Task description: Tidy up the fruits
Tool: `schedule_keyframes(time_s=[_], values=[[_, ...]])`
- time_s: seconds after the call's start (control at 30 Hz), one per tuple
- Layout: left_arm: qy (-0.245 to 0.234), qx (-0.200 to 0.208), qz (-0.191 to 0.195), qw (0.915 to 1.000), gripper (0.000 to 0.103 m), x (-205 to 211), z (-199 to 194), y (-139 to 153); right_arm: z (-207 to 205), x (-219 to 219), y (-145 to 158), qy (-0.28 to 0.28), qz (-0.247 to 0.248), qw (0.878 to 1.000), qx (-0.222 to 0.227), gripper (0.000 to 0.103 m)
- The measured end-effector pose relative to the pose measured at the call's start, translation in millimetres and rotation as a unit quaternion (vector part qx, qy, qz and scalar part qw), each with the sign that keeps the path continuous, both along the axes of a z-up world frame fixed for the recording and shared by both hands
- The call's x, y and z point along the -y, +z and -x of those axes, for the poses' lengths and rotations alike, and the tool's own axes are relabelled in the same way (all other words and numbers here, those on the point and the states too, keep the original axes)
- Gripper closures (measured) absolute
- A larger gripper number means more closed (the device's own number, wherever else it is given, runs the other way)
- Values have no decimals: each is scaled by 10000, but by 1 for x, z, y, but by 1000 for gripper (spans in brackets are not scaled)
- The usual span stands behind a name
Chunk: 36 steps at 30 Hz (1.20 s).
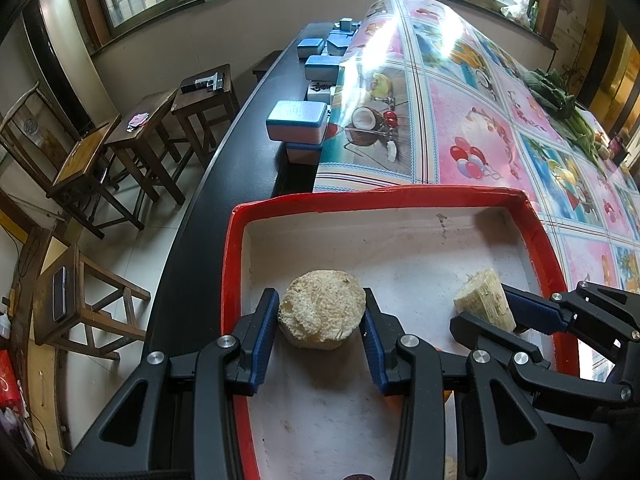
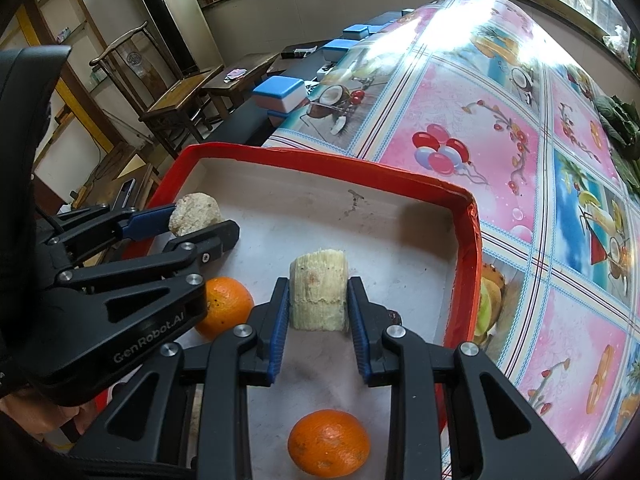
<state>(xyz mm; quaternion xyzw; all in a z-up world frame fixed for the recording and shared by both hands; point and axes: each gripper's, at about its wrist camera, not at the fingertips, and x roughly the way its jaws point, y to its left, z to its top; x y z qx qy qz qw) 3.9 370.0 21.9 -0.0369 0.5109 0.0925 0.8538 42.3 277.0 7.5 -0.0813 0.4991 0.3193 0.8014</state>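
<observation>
The bench (image 2: 500, 168) wore a glossy printed oilcloth of pink and blue panels, and near its edge sat the red tray (image 2: 466, 216), a shallow cardboard-looking box with a scuffed white floor, evidently the collecting place for the fruit. Both claws worked inside it side by side. The left claw (image 1: 321, 316) was clamped on the round stub (image 1: 322, 309), a pale, fibrous disc with a rough cut face, probably sugarcane, held low over the tray's left side. The right claw (image 2: 319, 305) gripped the tall chunk (image 2: 319, 289), a ribbed, cream cylinder standing upright near the tray's middle, its blue ridged pads (image 2: 280, 320) pressed to either flank, likely to stop the fibres slipping. Two oranges lay loose on the tray floor: the far orange (image 2: 230, 306) beside the left claw's frame, the near orange (image 2: 329, 443) under the right claw.
</observation>
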Motion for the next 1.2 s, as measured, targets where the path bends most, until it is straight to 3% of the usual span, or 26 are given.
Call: schedule_keyframes(time_s=[0.77,1.07,1.2], values=[[80,-10,-45,10000,60,1,4,0,1,2,1,-51,42,10000,32,72],[112,-2,11,9999,54,3,5,1,1,11,1,-217,83,9997,46,54],[125,2,59,9999,50,4,6,2,2,18,3,-261,63,9996,48,53]])
